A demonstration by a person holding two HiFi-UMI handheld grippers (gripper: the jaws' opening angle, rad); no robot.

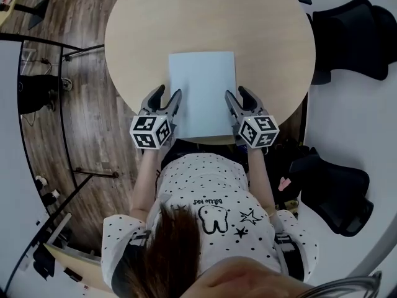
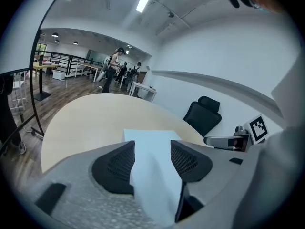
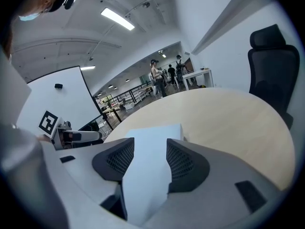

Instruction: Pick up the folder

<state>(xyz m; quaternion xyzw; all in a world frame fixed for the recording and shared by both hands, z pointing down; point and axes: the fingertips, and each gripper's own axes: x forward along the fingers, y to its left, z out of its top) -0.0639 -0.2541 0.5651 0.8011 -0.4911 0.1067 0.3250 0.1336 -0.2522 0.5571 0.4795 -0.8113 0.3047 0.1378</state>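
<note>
A pale blue folder (image 1: 202, 92) lies flat on the round wooden table (image 1: 205, 17), its near edge at the table's front rim. My left gripper (image 1: 169, 92) stands at the folder's near left side, one finger over the sheet and the other beside it. My right gripper (image 1: 236, 92) mirrors it on the near right side. In the left gripper view the folder (image 2: 145, 136) runs between the widely parted pads of the left gripper (image 2: 152, 146), which do not press on it. In the right gripper view the folder (image 3: 157, 132) likewise passes through the right gripper (image 3: 150, 147).
Black office chairs stand to the right of the table, one far (image 1: 350, 36) and one near (image 1: 335, 191). Wooden floor and a black-framed partition (image 1: 62, 104) lie on the left. Several people stand far off in the room (image 2: 112, 70).
</note>
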